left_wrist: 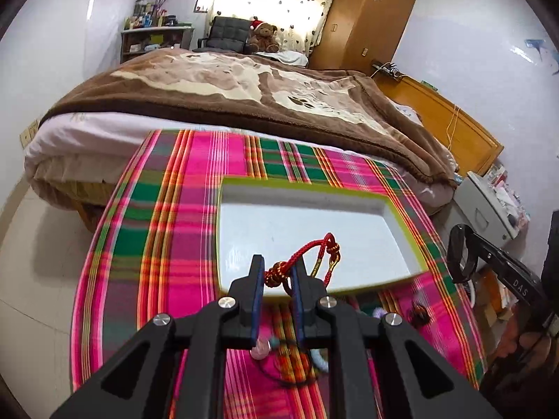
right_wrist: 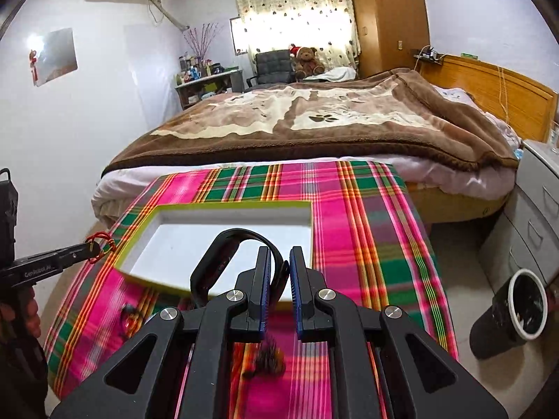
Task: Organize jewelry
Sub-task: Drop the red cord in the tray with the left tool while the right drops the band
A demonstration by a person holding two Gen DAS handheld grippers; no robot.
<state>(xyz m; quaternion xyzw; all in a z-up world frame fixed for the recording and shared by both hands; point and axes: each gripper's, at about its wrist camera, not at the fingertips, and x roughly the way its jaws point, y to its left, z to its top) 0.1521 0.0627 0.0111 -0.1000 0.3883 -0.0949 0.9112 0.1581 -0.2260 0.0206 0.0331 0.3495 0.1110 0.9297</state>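
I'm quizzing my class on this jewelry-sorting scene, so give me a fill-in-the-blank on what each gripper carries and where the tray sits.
The left gripper is shut on a ____ cord bracelet.
The right gripper is shut on a ____ wristband.
The white tray has a ____ rim.
The tray lies on a ____ cloth.

Missing words: red; black; green; plaid

Daylight enters through the curtain (left_wrist: 276,3), which is blown out to white in its middle. Room evenly bright, shadows soft. Glare patches on the glossy walls and on the tray (left_wrist: 300,230) floor. Strong fisheye bending, dark corners. Near edge of the cloth (right_wrist: 367,244) and small items on it smeared by motion blur.
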